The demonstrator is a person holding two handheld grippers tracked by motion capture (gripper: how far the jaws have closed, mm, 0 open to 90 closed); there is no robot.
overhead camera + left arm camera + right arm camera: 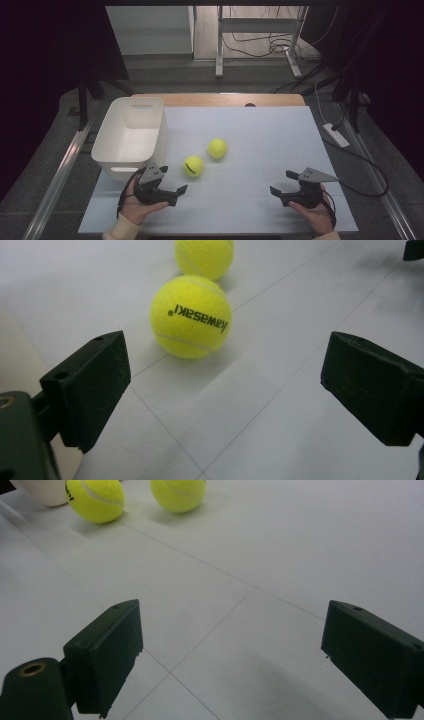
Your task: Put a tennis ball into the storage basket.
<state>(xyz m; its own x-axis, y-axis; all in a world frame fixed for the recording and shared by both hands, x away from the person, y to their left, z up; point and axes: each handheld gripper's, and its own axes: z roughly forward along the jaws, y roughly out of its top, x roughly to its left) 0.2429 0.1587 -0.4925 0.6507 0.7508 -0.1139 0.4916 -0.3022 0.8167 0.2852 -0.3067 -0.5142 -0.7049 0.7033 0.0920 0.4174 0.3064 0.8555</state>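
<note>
Two tennis balls (pixel 193 166) (pixel 217 148), one white bin (pixel 131 137)

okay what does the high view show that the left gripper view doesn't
High view alone: the white bin standing whole at the table's left, the wooden table edge, the floor cables, the right gripper with jaws apart, and both hands. Left gripper view alone: the "Kawasaki" print on the near tennis ball, read close up between the left gripper jaws. Both share: the two tennis balls, including the far tennis ball, on the white table mat.
</note>
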